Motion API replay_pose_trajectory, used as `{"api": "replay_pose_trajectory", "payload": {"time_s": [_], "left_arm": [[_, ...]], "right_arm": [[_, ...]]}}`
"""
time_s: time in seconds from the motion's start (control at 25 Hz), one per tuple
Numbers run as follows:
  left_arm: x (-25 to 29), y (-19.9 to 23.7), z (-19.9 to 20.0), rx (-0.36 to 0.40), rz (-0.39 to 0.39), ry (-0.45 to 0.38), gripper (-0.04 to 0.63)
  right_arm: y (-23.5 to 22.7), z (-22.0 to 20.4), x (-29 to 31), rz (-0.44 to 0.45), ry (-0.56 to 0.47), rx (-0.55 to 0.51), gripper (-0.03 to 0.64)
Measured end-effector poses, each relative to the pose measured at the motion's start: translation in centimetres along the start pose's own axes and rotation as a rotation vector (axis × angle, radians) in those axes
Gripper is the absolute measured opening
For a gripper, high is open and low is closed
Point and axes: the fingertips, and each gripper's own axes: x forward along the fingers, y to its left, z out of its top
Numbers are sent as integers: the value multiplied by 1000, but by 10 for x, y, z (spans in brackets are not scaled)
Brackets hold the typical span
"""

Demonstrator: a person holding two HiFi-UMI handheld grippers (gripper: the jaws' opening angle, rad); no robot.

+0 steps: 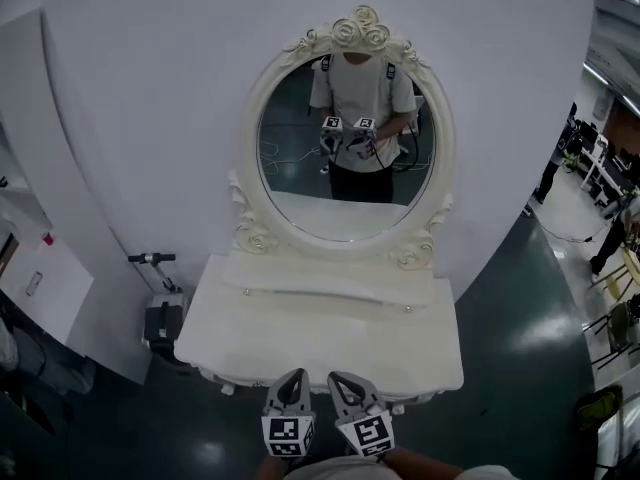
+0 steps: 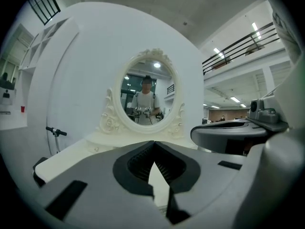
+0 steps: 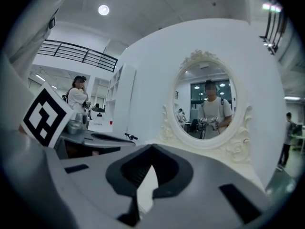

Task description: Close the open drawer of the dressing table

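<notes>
L gripper [image 1: 296, 376] and R gripper [image 1: 338, 378]: both clenched, tips meeting, nothing between them. You hold them side by side at the front edge of the table [image 1: 300, 333], aimed roughly level at the mirror [image 1: 345, 218]. The table stands against a white wall [image 1: 140, 108]. Drawer: it's under the top's front edge, hidden in all views; can't tell if it's open. The mirror reflects you w/ both grippers.
</notes>
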Motion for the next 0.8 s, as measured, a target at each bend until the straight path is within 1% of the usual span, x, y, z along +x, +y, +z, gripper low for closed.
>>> {"api": "replay_pose_trajectory", "payload": {"time_s": [0.12,0.28,0.4,0.64,0.8], "left_arm": [[7,-18,17,19,-31,-35,8],[16,-36,27,51,-62,-54,8],[20,-46,30,49,-65,-56,8],[29,-69,36,37,-79,-63,8],[37,-80,39,54,-96,-62,8]], "right_arm": [[-17,10,-8,-33,-31,7,15],[-37,15,-18,-91,-58,13,15],[-47,23,-25,-122,-89,17,15],[-66,21,-42,-161,-91,24,15],[-81,23,-47,-206,-102,34,15]]}}
